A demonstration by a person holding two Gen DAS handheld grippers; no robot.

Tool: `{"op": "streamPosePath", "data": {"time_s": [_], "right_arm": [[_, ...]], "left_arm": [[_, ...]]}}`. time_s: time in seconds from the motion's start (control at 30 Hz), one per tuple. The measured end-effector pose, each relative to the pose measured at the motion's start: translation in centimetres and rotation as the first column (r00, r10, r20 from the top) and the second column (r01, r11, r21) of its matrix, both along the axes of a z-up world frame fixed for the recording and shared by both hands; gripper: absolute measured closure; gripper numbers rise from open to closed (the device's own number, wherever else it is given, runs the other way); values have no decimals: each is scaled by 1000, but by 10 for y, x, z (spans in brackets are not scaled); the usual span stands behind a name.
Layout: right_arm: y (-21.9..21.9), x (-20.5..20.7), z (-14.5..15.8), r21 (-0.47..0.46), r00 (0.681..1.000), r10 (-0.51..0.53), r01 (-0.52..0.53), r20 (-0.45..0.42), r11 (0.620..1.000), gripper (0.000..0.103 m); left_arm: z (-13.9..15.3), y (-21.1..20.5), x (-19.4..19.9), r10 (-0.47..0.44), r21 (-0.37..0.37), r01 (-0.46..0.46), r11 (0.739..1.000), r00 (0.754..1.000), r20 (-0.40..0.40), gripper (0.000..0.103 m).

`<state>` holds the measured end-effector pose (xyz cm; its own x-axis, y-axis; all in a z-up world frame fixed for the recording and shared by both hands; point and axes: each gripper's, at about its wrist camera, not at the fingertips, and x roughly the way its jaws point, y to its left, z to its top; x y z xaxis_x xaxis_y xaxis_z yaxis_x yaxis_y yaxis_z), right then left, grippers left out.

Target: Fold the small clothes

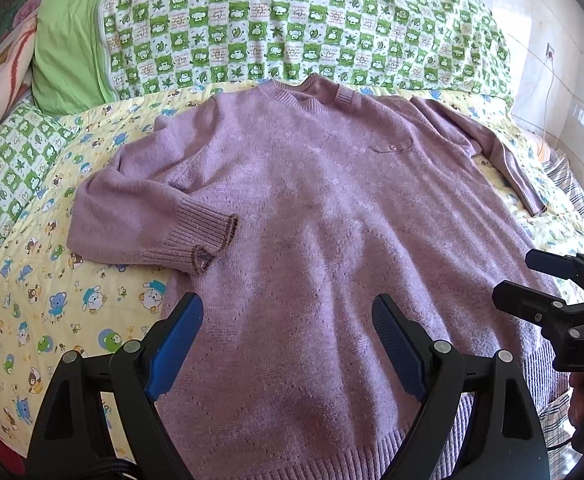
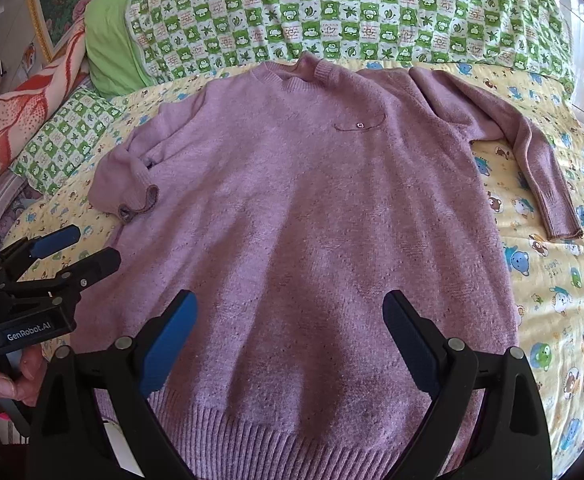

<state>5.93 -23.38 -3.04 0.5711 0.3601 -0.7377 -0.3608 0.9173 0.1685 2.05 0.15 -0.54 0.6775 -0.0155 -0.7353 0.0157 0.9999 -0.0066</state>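
Observation:
A lilac knitted sweater [image 1: 311,208] [image 2: 303,208] lies flat, front up, on the bed, collar at the far end and ribbed hem nearest me. Its left sleeve [image 1: 148,224] [image 2: 128,184] is bent inward, the cuff resting beside the body. Its right sleeve [image 1: 503,152] [image 2: 531,160] stretches out and down to the right. My left gripper [image 1: 288,340] [image 2: 80,248] hovers open above the lower left part of the sweater, holding nothing. My right gripper [image 2: 292,340] [image 1: 527,276] hovers open above the lower middle of the sweater, likewise with nothing between its fingers.
A yellow cartoon-print quilt [image 1: 32,312] [image 2: 563,280] covers the bed under the sweater. A green-and-white checked duvet [image 1: 292,24] [image 2: 331,12] is piled behind the collar, with a checked pillow [image 1: 8,160] and an orange patterned blanket [image 2: 24,108] at the left. A hand [image 2: 8,380] grips the left gripper.

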Motion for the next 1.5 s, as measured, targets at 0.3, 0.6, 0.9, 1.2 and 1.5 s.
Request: {"op": "streamPosePath", "data": {"time_s": [0.3, 0.6, 0.9, 1.2, 1.5], "right_arm": [[1, 2, 2, -12, 999, -3, 3, 49, 1000, 9], [-6, 8, 3, -14, 1000, -12, 12, -6, 1000, 9], [-58, 39, 6, -6, 990, -143, 143, -11, 990, 9], [-161, 104, 17, -117, 931, -363, 364, 30, 924, 9], [-191, 170, -8, -206, 916, -398, 379, -56, 902, 10]], "left_arm": [[-2, -1, 4, 1, -17, -1, 1000, 1000, -6, 16], [-6, 0, 13, 9, -21, -10, 1000, 1000, -30, 16], [0, 8, 48, 31, -21, -32, 999, 999, -37, 16], [9, 12, 105, 50, 3, -49, 999, 998, -34, 15], [7, 11, 162, 68, 13, -67, 998, 996, -66, 15]]}}
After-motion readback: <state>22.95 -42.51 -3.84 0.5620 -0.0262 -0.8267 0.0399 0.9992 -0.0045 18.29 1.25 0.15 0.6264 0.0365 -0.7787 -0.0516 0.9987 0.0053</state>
